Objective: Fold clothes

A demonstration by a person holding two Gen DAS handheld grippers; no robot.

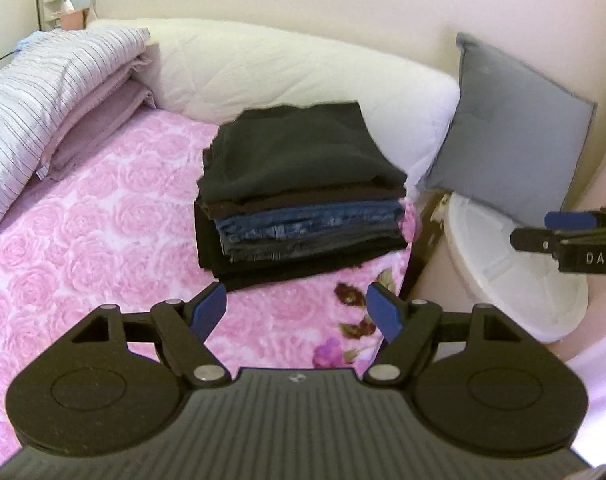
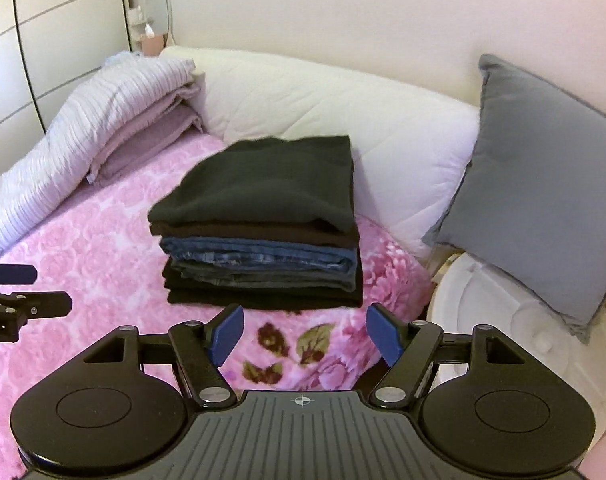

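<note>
A stack of folded clothes (image 1: 299,200) sits on the pink rose blanket (image 1: 103,232), black garments on top and bottom with blue jeans between. It also shows in the right wrist view (image 2: 263,236). My left gripper (image 1: 299,312) is open and empty, a little in front of the stack. My right gripper (image 2: 303,336) is open and empty, also just in front of the stack. The right gripper's fingers (image 1: 543,236) show at the right edge of the left wrist view; the left gripper's fingers (image 2: 27,292) show at the left edge of the right wrist view.
A white pillow (image 2: 323,112) lies behind the stack. A grey cushion (image 2: 535,192) leans on a white round stand (image 2: 503,344) to the right of the bed. A folded striped duvet (image 1: 35,92) lies at the left. The bed edge (image 1: 407,280) drops off at right.
</note>
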